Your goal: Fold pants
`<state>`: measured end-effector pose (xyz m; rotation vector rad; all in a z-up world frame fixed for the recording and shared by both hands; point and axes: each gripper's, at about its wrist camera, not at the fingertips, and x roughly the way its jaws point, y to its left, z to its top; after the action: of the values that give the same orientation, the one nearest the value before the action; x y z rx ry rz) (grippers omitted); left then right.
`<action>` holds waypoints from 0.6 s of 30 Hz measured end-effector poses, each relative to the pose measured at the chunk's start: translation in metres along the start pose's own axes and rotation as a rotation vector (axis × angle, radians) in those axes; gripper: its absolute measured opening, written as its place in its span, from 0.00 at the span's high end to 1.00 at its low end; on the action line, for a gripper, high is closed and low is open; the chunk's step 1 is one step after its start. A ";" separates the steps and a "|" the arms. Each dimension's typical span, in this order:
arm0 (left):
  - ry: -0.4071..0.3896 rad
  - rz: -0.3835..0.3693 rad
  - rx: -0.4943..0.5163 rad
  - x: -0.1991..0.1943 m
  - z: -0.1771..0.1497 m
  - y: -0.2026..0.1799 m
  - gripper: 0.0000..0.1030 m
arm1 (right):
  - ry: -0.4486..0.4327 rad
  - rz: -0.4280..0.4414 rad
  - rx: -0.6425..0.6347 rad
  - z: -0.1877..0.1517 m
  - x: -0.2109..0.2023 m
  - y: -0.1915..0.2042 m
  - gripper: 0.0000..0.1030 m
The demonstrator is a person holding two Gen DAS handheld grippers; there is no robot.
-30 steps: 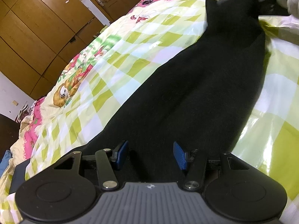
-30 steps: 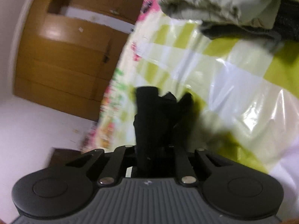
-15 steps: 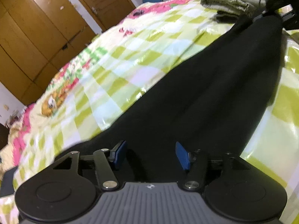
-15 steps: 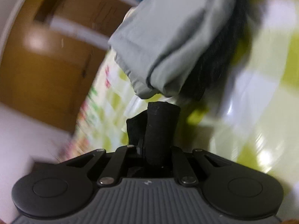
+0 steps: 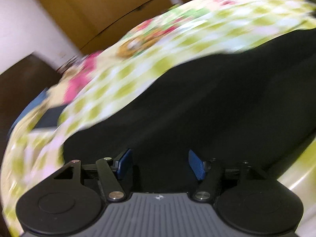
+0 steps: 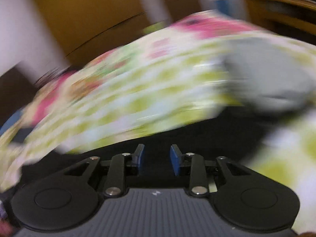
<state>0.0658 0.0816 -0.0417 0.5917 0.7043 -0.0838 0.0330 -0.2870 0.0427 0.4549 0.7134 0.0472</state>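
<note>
**A:** Starting at the left of the left wrist view, what is lying there?

**B:** The checked bedspread (image 5: 122,75) is running from the lower left up to the upper right, with the wooden wardrobe (image 5: 102,9) behind it in the upper left. It is all smeared, so the camera is swinging.

**A:** And the pants?

**B:** The black pants (image 5: 217,98) are filling the centre and right of that frame, lying spread on the bed. I judge they are laid out flat so a fold can be made along a clean line.

**A:** What is the left gripper (image 5: 160,164) doing?

**B:** Its blue fingers (image 5: 124,163) are standing spread wide, with nothing between them. They are hovering low over the near edge of the cloth; whether they are touching it I cannot tell.

**A:** Moving to the right wrist view?

**B:** The bedspread (image 6: 128,90) is again crossing from left to centre. At the right a folded grey garment (image 6: 272,75) is sitting on the bed, probably set aside there to keep it out of the way. The pants (image 6: 197,134) are showing as a dark band across the lower middle.

**A:** And the right gripper (image 6: 157,159)?

**B:** Its fingers (image 6: 139,158) are parted too, more narrowly, and are gripping nothing. Both being free suggests a regrasp is coming, likely at the cloth's near edge.
</note>
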 end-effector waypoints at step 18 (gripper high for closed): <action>0.113 0.237 -0.253 0.025 -0.090 0.135 0.14 | 0.601 0.610 -0.500 -0.130 0.234 0.322 0.61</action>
<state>0.0684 0.2458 -0.0473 0.4348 0.7357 0.2570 0.1627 0.0987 -0.0541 0.1531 1.0868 0.9484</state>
